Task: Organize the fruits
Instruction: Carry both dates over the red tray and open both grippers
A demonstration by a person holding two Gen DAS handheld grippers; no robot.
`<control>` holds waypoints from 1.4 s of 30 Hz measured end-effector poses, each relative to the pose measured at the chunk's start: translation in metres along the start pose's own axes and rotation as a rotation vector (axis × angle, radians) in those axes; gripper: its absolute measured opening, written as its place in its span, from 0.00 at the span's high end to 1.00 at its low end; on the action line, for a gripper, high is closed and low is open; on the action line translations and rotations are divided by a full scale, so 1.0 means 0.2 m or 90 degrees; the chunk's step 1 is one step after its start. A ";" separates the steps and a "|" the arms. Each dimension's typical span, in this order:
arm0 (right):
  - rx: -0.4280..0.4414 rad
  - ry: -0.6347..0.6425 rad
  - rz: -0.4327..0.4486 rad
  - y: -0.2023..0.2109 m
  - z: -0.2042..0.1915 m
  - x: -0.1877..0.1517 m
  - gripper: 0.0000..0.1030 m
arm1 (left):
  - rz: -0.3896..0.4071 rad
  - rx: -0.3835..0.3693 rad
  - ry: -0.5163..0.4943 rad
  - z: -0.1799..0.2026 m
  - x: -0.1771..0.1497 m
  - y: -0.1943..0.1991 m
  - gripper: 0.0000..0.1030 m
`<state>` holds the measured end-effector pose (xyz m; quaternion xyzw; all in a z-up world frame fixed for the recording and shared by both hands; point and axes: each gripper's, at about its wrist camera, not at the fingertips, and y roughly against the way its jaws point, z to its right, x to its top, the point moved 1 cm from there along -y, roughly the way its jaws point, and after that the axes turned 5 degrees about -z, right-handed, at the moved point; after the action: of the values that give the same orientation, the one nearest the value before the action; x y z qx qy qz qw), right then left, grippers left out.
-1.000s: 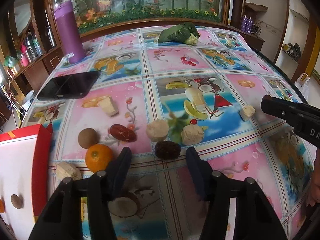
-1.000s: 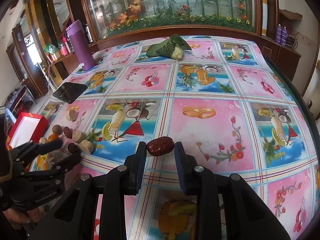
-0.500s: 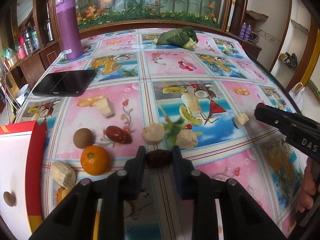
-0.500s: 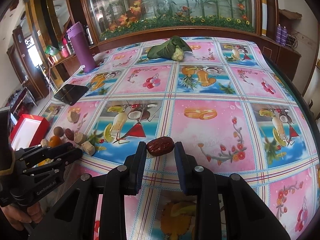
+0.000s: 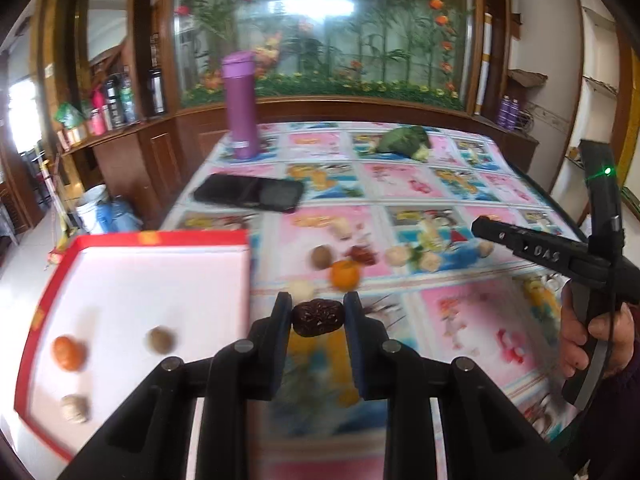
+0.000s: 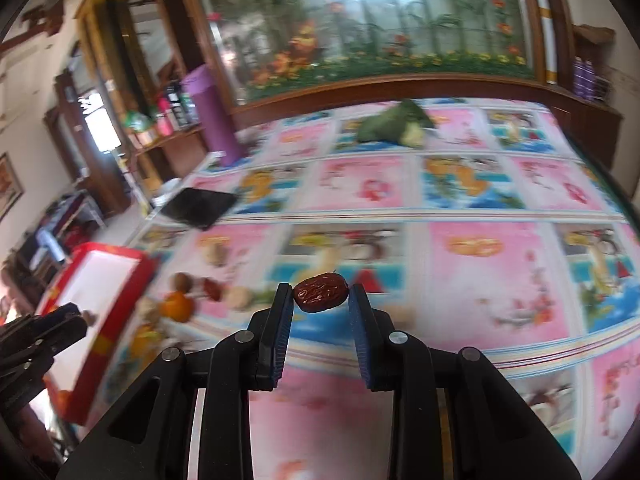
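Your left gripper (image 5: 317, 312) is clamped on a dark wrinkled date (image 5: 317, 317), both pads pressing its ends, and it is lifted off the table (image 5: 460, 320). It hangs just right of the red box (image 5: 132, 240), whose white inside already holds a small orange (image 5: 69, 353), a brown round fruit (image 5: 161, 339) and a pale lump (image 5: 75, 409).

Your right gripper (image 6: 320, 304) is nearly closed on a red date (image 6: 320, 293), which sits between the tips; the left pad touches it, but whether the right pad does you cannot tell. It is held above the patterned tablecloth (image 6: 500, 280).

Still on the table by the box lie another orange (image 5: 345, 275), a brown ball (image 5: 321, 257), a red date (image 5: 363, 255) and several pale pieces (image 5: 400, 256). Farther back stand a purple flask (image 5: 240, 106), a black phone (image 5: 250, 192) and a leafy green bundle (image 5: 404, 142). Your right hand (image 5: 592, 336) shows at the edge of the left view.
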<state>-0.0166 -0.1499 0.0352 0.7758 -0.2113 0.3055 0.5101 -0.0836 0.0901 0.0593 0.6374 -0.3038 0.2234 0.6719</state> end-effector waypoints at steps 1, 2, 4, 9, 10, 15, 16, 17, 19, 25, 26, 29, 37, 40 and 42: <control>0.030 0.004 -0.001 -0.02 -0.08 0.00 0.73 | -0.002 0.014 0.013 -0.07 -0.03 0.02 0.72; 0.058 0.011 -0.004 -0.04 -0.16 -0.01 0.73 | -0.004 0.023 0.027 -0.14 -0.05 0.04 0.72; 0.109 0.031 -0.016 -0.08 -0.35 -0.02 0.74 | -0.007 0.048 0.050 -0.26 -0.10 0.08 0.72; 0.202 0.103 -0.058 -0.18 -0.83 -0.10 0.74 | 0.000 0.110 0.104 -0.54 -0.19 0.15 0.72; 0.211 0.118 -0.067 -0.20 -0.91 -0.12 0.74 | 0.003 0.124 0.114 -0.59 -0.20 0.16 0.72; 0.213 0.188 -0.119 -0.29 -1.21 -0.22 0.74 | 0.006 0.168 0.160 -0.81 -0.26 0.19 0.72; 0.214 0.196 -0.128 -0.31 -1.25 -0.24 0.74 | 0.006 0.177 0.166 -0.85 -0.27 0.19 0.72; 0.213 0.203 -0.136 -0.33 -1.28 -0.25 0.74 | 0.004 0.186 0.170 -0.88 -0.29 0.19 0.72; 0.205 0.220 -0.152 -0.36 -1.35 -0.29 0.74 | -0.003 0.192 0.185 -0.93 -0.31 0.17 0.72; 0.193 0.251 -0.186 -0.41 -1.46 -0.35 0.74 | -0.028 0.198 0.206 -1.02 -0.36 0.11 0.72; 0.192 0.254 -0.192 -0.42 -1.47 -0.36 0.74 | -0.032 0.200 0.206 -1.03 -0.36 0.11 0.72; 0.185 0.257 -0.205 -0.43 -1.47 -0.38 0.74 | -0.048 0.198 0.210 -1.05 -0.38 0.09 0.72; 0.174 0.258 -0.223 -0.45 -1.46 -0.42 0.74 | -0.073 0.200 0.206 -1.05 -0.39 0.06 0.72; 0.174 0.261 -0.224 -0.45 -1.46 -0.42 0.73 | -0.082 0.205 0.212 -1.07 -0.41 0.05 0.72; 0.175 0.262 -0.225 -0.45 -1.46 -0.42 0.73 | -0.086 0.211 0.208 -1.06 -0.41 0.05 0.72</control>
<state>-0.0960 0.1546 0.0032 0.7841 0.0779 0.3883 0.4779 -0.1221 0.3090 0.0094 0.7132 -0.1066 0.3250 0.6119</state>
